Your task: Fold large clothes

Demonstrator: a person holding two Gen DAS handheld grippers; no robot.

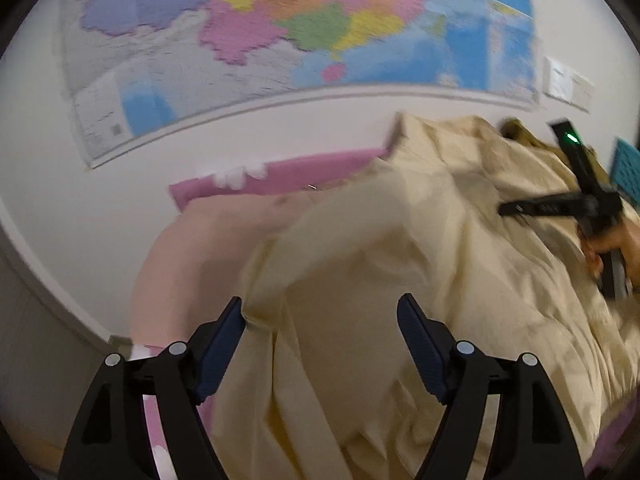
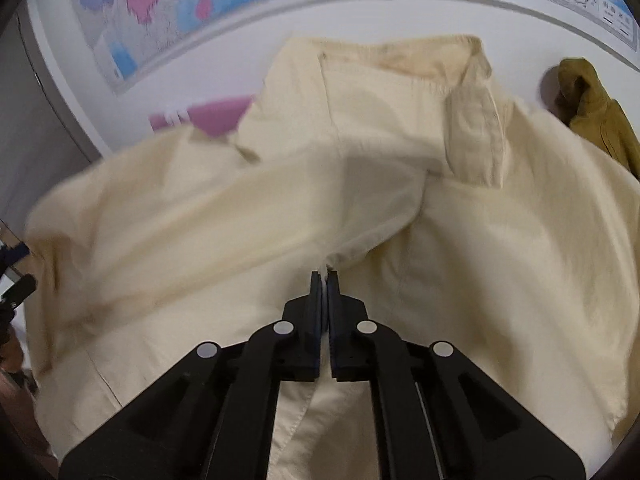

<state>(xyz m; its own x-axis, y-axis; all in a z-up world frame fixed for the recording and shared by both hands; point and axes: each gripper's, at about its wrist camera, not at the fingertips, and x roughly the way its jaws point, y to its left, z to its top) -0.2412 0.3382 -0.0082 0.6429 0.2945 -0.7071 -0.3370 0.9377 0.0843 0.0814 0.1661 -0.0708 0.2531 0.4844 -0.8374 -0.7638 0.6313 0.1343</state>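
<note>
We find the cream shirt spread over a bed with a pink cover, its collar lying toward the white wall. The cloth is rumpled and partly blurred in both views.

We record the right gripper with its jaws pressed together on a pinch of the shirt's fabric; a small ridge of cloth rises just ahead of the pads, and folds run from that point toward the collar. In the left wrist view this same gripper shows at the right edge, held in a hand, with a green light on its body.

We record the left gripper with its jaws standing wide. The shirt's edge lies between and beneath the fingers; the left pad touches or nearly touches the hem, and we cannot tell which. The pads do not press on the cloth.

We note a mustard-coloured garment lying beyond the shirt against the wall, just beside the shirt's right shoulder. A coloured wall map hangs above the bed.
</note>
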